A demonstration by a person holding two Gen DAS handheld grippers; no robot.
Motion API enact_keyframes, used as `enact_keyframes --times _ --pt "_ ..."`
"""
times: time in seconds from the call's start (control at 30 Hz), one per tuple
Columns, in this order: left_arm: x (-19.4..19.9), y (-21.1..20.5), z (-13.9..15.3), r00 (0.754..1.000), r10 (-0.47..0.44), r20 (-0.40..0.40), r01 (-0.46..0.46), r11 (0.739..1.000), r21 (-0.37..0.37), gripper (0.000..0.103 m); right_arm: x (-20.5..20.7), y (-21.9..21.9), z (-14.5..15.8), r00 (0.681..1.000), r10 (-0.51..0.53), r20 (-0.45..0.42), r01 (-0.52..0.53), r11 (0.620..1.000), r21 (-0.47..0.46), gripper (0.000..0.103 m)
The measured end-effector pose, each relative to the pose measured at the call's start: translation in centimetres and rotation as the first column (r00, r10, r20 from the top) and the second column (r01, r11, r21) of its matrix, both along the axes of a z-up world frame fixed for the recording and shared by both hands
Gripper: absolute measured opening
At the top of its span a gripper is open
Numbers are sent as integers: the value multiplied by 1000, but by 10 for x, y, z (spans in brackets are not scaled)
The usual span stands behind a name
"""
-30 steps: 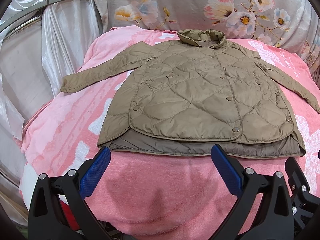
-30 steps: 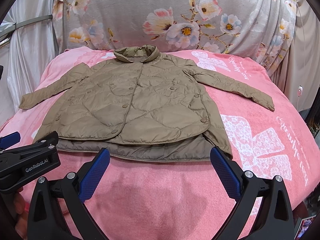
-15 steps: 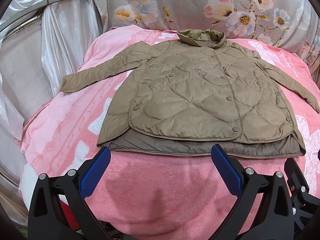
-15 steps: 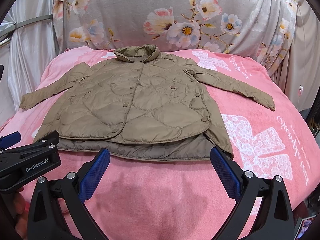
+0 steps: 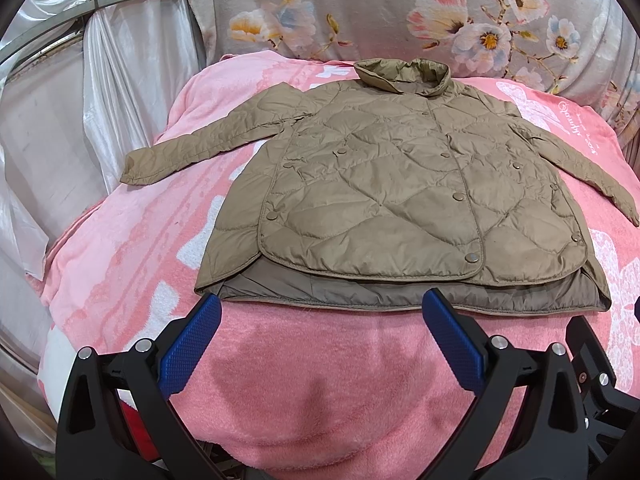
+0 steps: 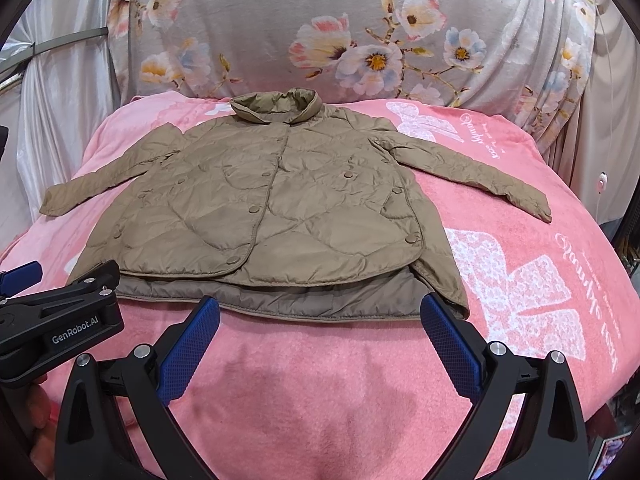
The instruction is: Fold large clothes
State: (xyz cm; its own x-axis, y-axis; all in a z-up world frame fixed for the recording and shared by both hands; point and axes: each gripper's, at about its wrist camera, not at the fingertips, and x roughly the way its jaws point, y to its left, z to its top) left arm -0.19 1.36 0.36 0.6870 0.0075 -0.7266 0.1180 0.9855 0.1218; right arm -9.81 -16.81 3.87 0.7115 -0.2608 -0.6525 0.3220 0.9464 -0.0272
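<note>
Nothing has shifted since a moment ago: the tan quilted jacket point(image 5: 404, 196) still lies flat, buttoned, sleeves spread, on the pink blanket point(image 5: 328, 384) covering the bed. Both the left claw point(image 5: 320, 320) and right claw point(image 6: 320, 320) hover spread wide near its hem, holding nothing. Flowered cloth point(image 6: 360, 40) hangs behind. "GenRobot.AI" shows on the left claw's body.

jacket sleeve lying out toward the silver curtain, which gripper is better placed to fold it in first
Left, probably. That sleeve stretches off the jacket on the left gripper's side. From the right gripper it lies across the jacket, beyond the left gripper. Both grippers are open, short of the hem.
</note>
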Motion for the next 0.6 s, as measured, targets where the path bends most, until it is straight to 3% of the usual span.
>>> enact_keyframes --times 0.6 --pt "13 -2 -10 999 13 -32 -13 1000 5 98 15 -4 -11 1000 7 -28 -6 1000 18 98"
